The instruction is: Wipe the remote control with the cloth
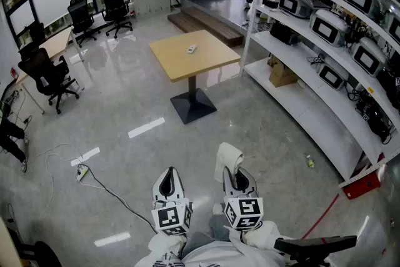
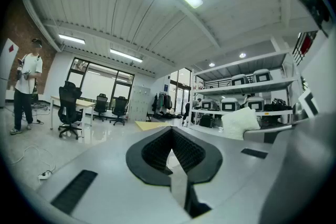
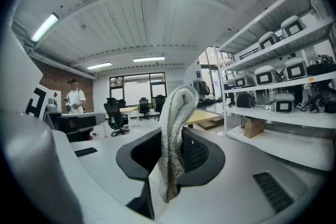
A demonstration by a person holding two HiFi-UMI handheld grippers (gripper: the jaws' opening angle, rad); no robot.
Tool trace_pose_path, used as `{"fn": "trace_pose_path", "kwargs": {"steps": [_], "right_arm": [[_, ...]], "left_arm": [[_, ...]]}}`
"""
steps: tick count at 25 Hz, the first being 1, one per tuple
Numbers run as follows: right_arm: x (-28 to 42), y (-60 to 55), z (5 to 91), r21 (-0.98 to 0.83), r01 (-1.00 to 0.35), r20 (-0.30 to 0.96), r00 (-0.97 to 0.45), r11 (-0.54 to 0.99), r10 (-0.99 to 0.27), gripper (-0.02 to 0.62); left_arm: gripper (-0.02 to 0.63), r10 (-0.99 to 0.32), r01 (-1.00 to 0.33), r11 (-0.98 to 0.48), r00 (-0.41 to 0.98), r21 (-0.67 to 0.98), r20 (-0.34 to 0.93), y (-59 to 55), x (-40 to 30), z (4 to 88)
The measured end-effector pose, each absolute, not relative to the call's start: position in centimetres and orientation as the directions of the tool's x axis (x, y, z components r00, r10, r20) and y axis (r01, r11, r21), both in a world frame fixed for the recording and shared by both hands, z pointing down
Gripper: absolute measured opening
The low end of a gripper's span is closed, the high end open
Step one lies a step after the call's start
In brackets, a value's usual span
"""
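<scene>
Remote control lies near the middle of the square wooden table, clear of its edges. Open grey floor separates it from both grippers. The left gripper has its jaws together on nothing. The right gripper is clamped on a folded white cloth, which sticks out past its tips.

Rough white terry cloth, glossy polished grey floor catching reflections, pale smooth wood-look table top on matt black base, white plastic remote, matt grey plastic left gripper and right gripper with black ribbed pads, white-painted shelves, smooth finish
</scene>
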State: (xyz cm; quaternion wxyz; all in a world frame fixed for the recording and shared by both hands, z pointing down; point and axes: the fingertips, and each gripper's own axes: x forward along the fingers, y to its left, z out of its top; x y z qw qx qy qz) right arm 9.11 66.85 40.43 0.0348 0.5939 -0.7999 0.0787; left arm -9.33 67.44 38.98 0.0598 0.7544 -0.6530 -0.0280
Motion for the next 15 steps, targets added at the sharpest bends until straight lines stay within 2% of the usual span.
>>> {"fn": "trace_pose_path", "kwargs": {"steps": [15], "right_arm": [[8.9,55.7,40.7,-0.109,-0.947,0.128,-0.315,0.303,-0.940,0.089]], "left_arm": [[0.002,-0.986,-0.984,-0.156,0.160,0.083,0.040,57.5,-7.8,39.0]]}}
